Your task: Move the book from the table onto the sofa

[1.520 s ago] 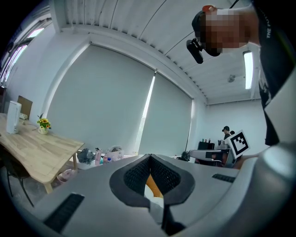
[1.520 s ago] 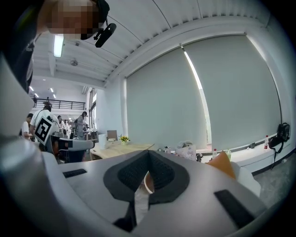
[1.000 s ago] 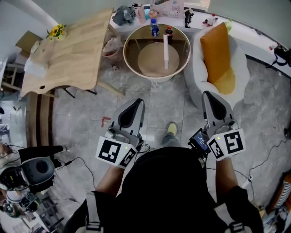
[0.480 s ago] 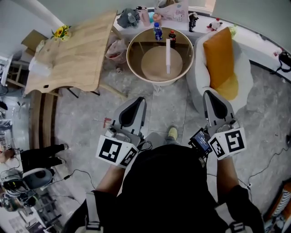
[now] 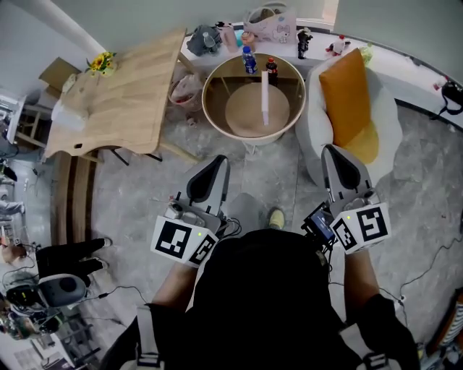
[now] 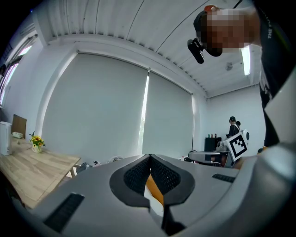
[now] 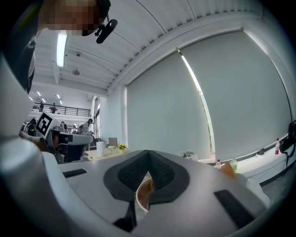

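A thin white book stands upright in the middle of the round wooden table, seen edge-on in the head view. To its right is the white sofa chair with an orange cushion. My left gripper is held low in front of me, short of the table, jaws shut with nothing in them. My right gripper is level with it, close to the sofa's front, also shut and holding nothing. In the left gripper view the shut pads let a sliver of orange cushion show through; in the right gripper view the pads frame the table's rim.
Two bottles stand at the round table's far rim. A long wooden table with flowers is at the left. A ledge with bags and toys runs behind. Camera gear and cables lie on the floor at lower left.
Both grippers have moved a little forward together, and the round table and sofa now sit slightly nearer in the head view. A foot has stepped forward. Both jaws stay shut.
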